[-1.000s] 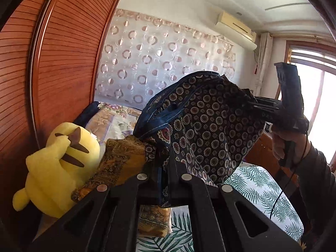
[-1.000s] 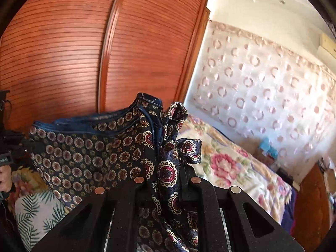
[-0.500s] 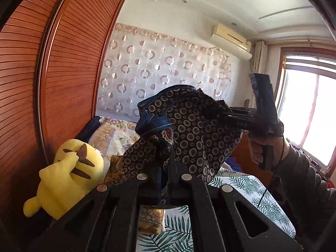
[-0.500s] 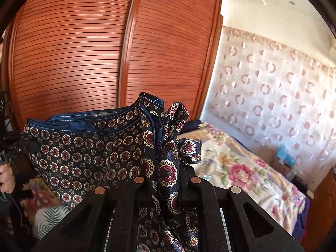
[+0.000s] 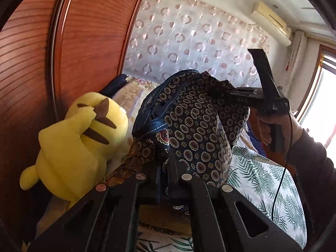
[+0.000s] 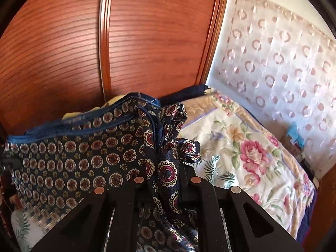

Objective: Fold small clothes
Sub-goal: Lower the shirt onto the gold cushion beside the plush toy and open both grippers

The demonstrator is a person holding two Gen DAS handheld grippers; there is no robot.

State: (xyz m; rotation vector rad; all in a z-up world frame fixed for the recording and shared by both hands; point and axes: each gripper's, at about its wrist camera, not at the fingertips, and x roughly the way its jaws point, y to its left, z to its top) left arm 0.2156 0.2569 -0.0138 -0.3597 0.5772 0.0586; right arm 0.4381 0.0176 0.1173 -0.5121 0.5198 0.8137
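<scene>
I have lowered both claws toward the bed [image 5: 262,178]; my left claw [image 5: 166,168] and right claw [image 6: 166,168] each stay clamped on the patterned shorts [image 5: 199,126], stretched for laying flat.

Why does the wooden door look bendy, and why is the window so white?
Left wrist view: the fisheye lens curves the wooden door, and daylight washes out the window. Right wrist view: the door bows too, and the patterned cloth looks slightly smeared.
</scene>
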